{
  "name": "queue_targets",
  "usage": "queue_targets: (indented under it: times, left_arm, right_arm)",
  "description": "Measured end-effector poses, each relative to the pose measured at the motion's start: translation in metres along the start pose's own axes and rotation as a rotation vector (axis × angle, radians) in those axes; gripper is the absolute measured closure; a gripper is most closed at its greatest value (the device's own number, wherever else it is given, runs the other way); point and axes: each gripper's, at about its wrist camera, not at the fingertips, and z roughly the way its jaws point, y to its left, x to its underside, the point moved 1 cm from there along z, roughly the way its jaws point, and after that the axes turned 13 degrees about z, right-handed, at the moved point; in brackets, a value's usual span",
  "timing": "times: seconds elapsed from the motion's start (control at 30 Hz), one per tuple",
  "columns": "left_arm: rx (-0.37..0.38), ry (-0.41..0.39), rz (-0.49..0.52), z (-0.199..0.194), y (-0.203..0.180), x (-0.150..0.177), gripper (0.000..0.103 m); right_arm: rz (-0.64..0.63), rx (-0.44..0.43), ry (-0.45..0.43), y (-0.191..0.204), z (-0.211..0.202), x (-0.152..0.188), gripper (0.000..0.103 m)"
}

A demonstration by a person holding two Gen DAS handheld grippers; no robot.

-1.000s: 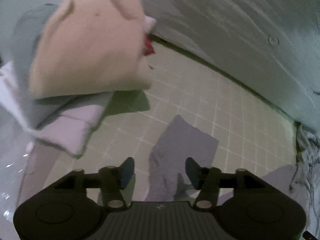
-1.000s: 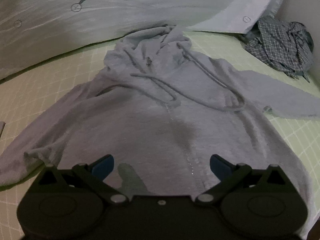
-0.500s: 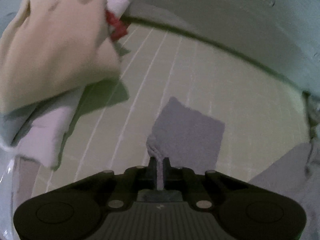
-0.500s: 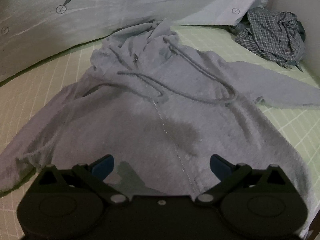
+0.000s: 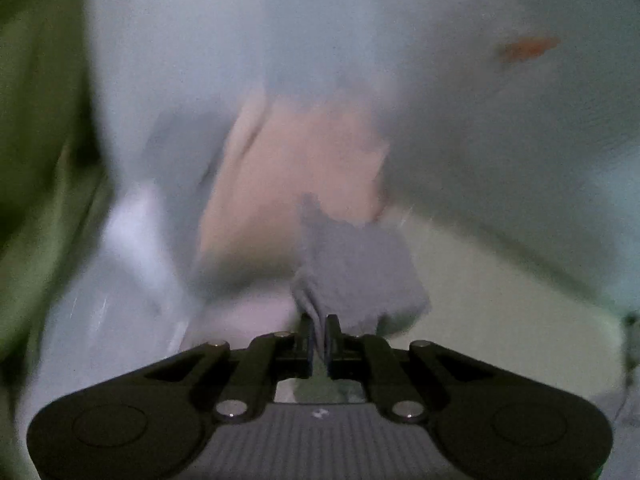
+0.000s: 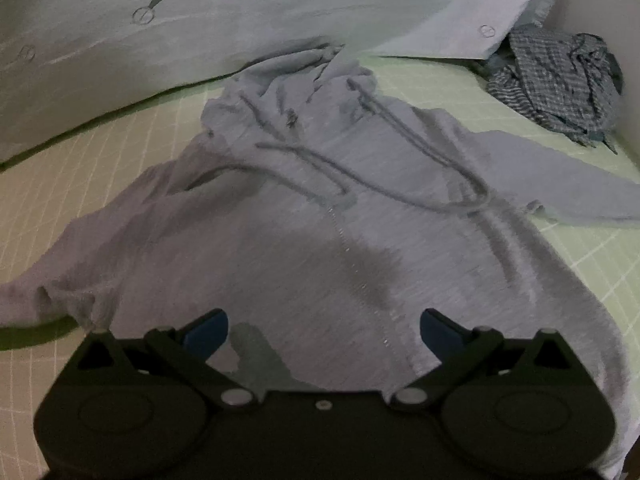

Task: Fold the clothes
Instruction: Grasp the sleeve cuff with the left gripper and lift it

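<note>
- Hoodie: lay front-up, spread on the green grid sheet just below the carrot-print pillow, one sleeve cuff clamped in the left gripper.
- Right gripper: spread wide, empty, hovering over the hem.
- Judged mid sleeve fold; next called for carrying the cuff across the chest.
- Left view badly smeared; peach cloth barely legible; checked garment partly cut off.

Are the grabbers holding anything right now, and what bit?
The left gripper is shut on the grey hoodie, pinching the end of a sleeve. The right gripper is open, holding nothing.
</note>
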Motion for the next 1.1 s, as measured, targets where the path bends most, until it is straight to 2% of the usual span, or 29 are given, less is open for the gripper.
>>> queue_targets:
  times: [0.03,0.1,0.13,0.17,0.27,0.33,0.43,0.53,0.67,0.73,0.83,0.93,1.1]
  left_arm:
    - [-0.001,0.072,-0.047,0.007,0.008,0.013,0.092]
    - [-0.023,0.172,-0.122,0.016,0.023,0.038,0.092]
    - [-0.042,0.177,-0.127,0.015,0.028,0.044,0.091]
    - [-0.058,0.178,-0.133,0.013,0.031,0.049,0.085]
    - [-0.041,0.159,-0.176,0.013,0.036,0.044,0.073]
    - [-0.031,0.133,-0.161,0.017,0.032,0.037,0.069]
    - [-0.001,0.122,-0.098,0.027,0.018,0.021,0.051]
    - [0.018,0.164,-0.025,0.05,0.002,0.008,0.049]
    - [-0.005,0.248,0.058,0.076,-0.013,0.01,0.046]
    - [-0.006,0.251,0.066,0.079,-0.014,0.011,0.048]
    - [0.003,0.214,0.04,0.074,-0.012,0.007,0.096]
    - [0.011,0.175,0.014,0.069,-0.01,0.004,0.097]
    - [-0.059,0.002,0.015,0.016,0.0,-0.015,0.097]
  right_arm:
    - [-0.005,-0.003,0.008,0.001,0.001,0.002,0.0]
    - [-0.015,-0.009,0.021,0.004,0.002,0.005,0.0]
    - [-0.022,-0.013,0.023,0.006,0.002,0.006,0.0]
    - [-0.029,-0.016,0.024,0.009,0.002,0.006,0.0]
    - [-0.048,-0.021,0.023,0.014,0.001,0.007,0.0]
    - [-0.056,-0.021,0.023,0.017,0.001,0.007,0.0]
    - [-0.065,-0.022,0.024,0.021,0.001,0.007,0.0]
    - [-0.061,-0.014,0.029,0.02,0.002,0.007,0.0]
    - [-0.043,0.007,0.035,0.017,0.003,0.007,0.0]
    - [-0.03,0.019,0.034,0.014,0.004,0.006,0.0]
    - [-0.014,0.034,0.033,0.01,0.004,0.006,0.0]
    - [-0.005,0.041,0.035,0.008,0.005,0.006,0.0]
    - [-0.019,0.034,0.029,0.009,0.004,0.006,0.0]
